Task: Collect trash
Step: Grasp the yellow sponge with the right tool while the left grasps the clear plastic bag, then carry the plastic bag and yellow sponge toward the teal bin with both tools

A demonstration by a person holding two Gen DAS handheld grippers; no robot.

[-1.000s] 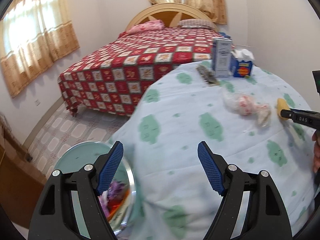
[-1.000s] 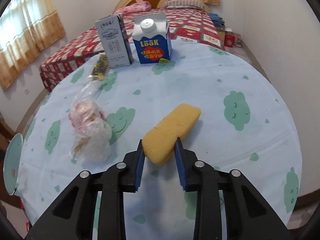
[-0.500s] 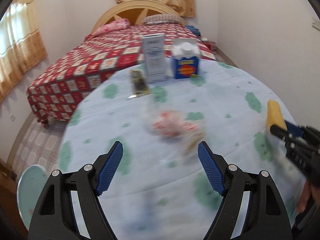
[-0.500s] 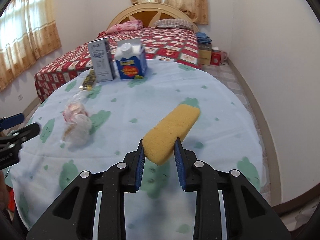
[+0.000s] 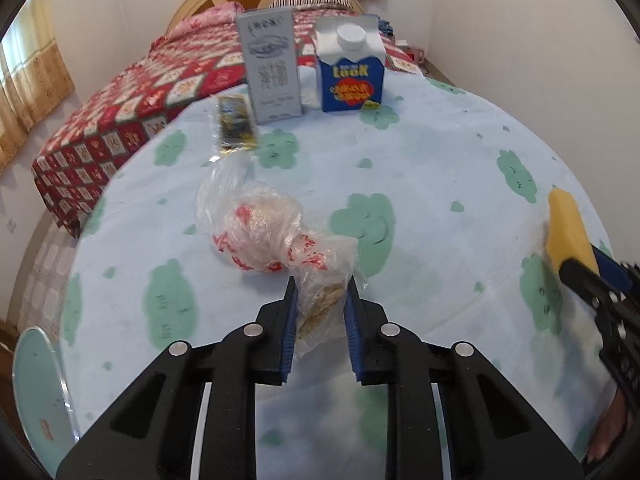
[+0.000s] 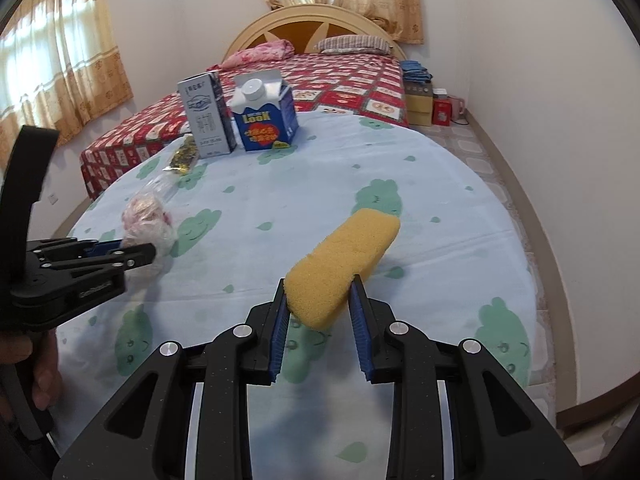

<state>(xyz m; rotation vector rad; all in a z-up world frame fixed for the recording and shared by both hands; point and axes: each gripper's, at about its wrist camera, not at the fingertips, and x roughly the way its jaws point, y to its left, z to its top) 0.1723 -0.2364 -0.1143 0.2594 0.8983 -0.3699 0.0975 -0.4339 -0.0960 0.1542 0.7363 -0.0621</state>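
Left gripper jaws are closing on the near end of the crumpled plastic bag, clear tablecloth stretching ahead to the two cartons. Right gripper pinches the yellow sponge, open cloth beyond. What is inside the bag is hard to make out.

Each camera sits just behind its own fingers, looking forward and steeply down along them, close over the round surface. The left view faces across the surface toward the bed. The right view looks from further right, also toward the bed. Both share the grey box, the blue carton, the plastic bag and the sponge.
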